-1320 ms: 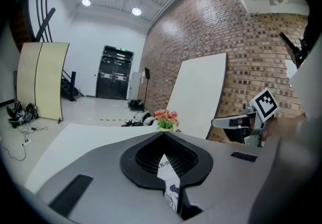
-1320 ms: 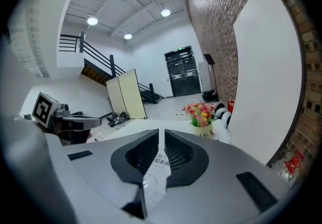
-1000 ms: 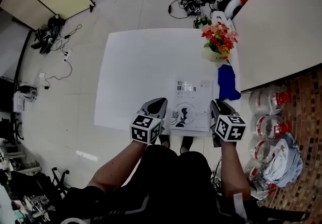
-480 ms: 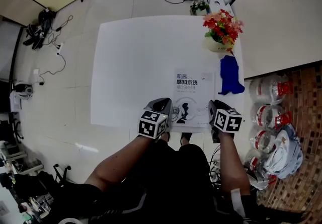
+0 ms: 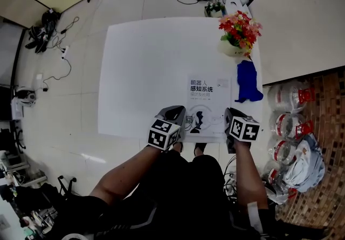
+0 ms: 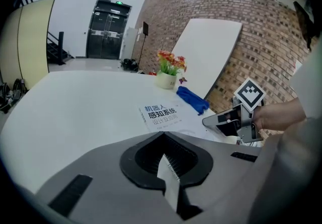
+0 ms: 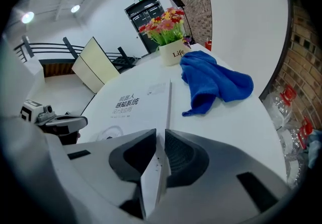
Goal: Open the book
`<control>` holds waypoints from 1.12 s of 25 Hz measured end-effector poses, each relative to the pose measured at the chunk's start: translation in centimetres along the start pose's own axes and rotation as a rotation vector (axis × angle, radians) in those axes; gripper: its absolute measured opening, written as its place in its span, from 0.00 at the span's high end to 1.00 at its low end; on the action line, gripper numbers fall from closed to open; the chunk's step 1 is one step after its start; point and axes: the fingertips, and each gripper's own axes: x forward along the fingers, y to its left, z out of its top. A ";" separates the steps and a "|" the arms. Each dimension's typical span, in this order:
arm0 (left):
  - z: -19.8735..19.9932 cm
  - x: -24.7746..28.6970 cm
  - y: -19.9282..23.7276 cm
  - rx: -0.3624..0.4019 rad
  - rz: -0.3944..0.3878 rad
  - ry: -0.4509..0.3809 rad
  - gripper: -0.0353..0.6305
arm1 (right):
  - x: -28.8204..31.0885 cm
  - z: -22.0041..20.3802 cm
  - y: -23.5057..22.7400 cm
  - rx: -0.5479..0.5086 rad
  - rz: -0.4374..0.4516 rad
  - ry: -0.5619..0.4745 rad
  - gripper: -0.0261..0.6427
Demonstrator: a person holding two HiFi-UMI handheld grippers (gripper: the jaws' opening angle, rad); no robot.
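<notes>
L gripper (image 6: pixel 161 142) sits at the near-left corner of the book (image 5: pixel 207 105), prob the spine side. Its jaws are clenched together; only a thin pale sliver shows at the seam & I can't say what it is.

The book lies flat & closed, cover up, on the near-right part of the white table (image 5: pixel 140 72), close to the near edge, between the two grippers. It looks like a thin softcover w/ a glossy white cover: prob light, cover bendy, page block floppy rather than stiff. Smooth cover on a smooth tabletop, so it will likely slide if pushed sideways; the spine side needs pinning while the cover goes up. Best hold imo is the free long edge on the right, by the near-right corner, where a jaw tip can slip under the cover alone. Go too deep & several pages come along; pinch hard & the cover may crease.

R gripper (image 7: pixel 158 135) is at that near-right corner, in line w/ the book's right edge. Its jaws are also squeezed together, w/ the same pale sliver at the seam; they'd have to part before taking the cover.

Further right, a blue cloth (image 5: pixel 247 80) lies just beside the book's far-right corner (touching or not, can't tell), w/ potted flowers (image 5: pixel 237 31) beyond. The cover should swing left, so neither should be in the way
</notes>
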 end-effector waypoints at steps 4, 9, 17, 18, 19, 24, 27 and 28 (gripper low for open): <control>-0.1 -0.3 0.2 -0.005 0.010 -0.002 0.95 | -0.1 0.2 -0.1 0.006 -0.015 0.010 0.90; -0.6 -0.4 0.6 -0.025 0.033 -0.005 0.95 | -0.4 0.2 -0.3 0.058 -0.009 -0.022 0.93; 0.3 -1.8 1.2 -0.065 0.074 -0.055 0.95 | -3.3 2.8 2.4 0.064 0.089 -0.072 0.96; 0.5 -2.2 1.4 -0.075 0.083 -0.065 0.95 | -3.9 3.3 3.3 0.059 0.113 -0.081 0.96; 0.9 -2.7 1.6 -0.082 0.092 -0.076 0.95 | -4.5 3.8 4.4 0.050 0.140 -0.088 0.96; 3.5 -6.8 2.8 -0.097 0.141 -0.188 0.96 | -7.0 5.7 11.0 -0.020 0.285 -0.107 0.96; 4.9 -9.8 4.4 -0.096 0.159 -0.259 0.96 | -7.3 6.4 15.6 -0.080 0.333 -0.110 0.96; 5.1 -10.9 5.1 -0.097 0.161 -0.277 0.95 | -7.1 6.3 17.2 -0.103 0.342 -0.106 0.96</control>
